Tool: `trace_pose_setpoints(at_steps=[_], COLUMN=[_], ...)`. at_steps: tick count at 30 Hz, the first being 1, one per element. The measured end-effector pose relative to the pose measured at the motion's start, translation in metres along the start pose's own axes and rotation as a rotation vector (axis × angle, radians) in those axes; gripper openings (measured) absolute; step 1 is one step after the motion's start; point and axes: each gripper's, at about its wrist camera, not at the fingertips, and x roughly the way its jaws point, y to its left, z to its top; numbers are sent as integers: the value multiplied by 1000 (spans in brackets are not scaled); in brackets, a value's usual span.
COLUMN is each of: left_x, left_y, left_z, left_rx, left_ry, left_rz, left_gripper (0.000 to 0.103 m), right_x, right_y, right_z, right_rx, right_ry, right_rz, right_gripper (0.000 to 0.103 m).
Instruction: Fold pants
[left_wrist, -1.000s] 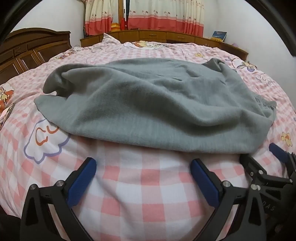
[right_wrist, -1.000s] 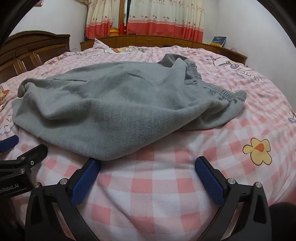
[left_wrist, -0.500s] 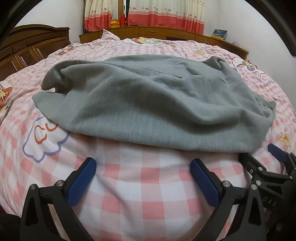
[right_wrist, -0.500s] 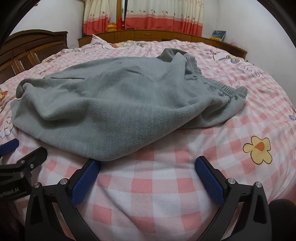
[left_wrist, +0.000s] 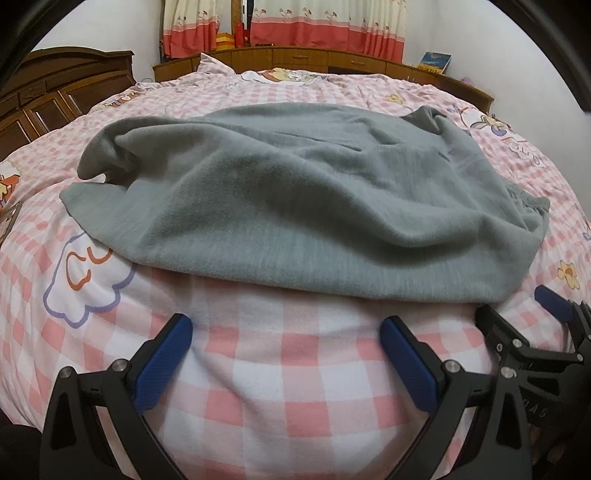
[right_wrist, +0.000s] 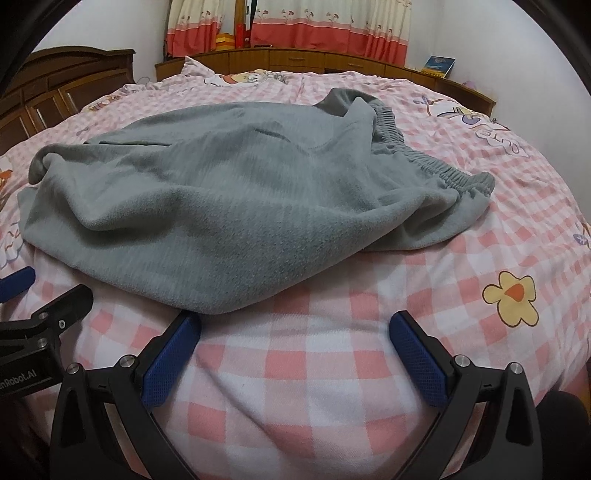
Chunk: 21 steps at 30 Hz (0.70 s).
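Pants: grey fleece pants (left_wrist: 303, 206) are lying bunched on the pink-checked bed (left_wrist: 295, 369).
Left claw (left_wrist: 286, 350): gaping wide, gripping nothing.
Right claw (right_wrist: 295, 345): gaping wide, gripping nothing.

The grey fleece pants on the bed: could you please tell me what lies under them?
The grey fleece pants rest on a pink-and-white checked bedspread, which shows all around them. Anything else beneath is covered by the cloth and cannot be seen.

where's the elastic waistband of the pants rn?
The waistband is on the right end of the grey pants in the right wrist view, lying on the pink checked bedspread, ahead and to the right of the open right gripper.
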Motion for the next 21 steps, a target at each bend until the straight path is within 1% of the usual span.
trace_pose_setpoints(at_steps=[3,11,17,21], left_x=[0,-1,-3,-4], left_y=[0,0,-1,-3], left_z=[0,-7,-10,-12], left_rx=[9,8,8,0], left_ry=[-1,-35,-59,-67], left_rz=[-4,-3,5,16], left_gripper=[103,103,103,103], right_x=[-1,-4,-5,-6], right_y=[0,3,3,4], right_z=[-1,-5,-6,-5], right_rx=[-10,-11,-10,-8], right_ry=[6,-5,-17,-5], right_rz=[4,1,-7,-10], right_gripper=[103,103,103,103])
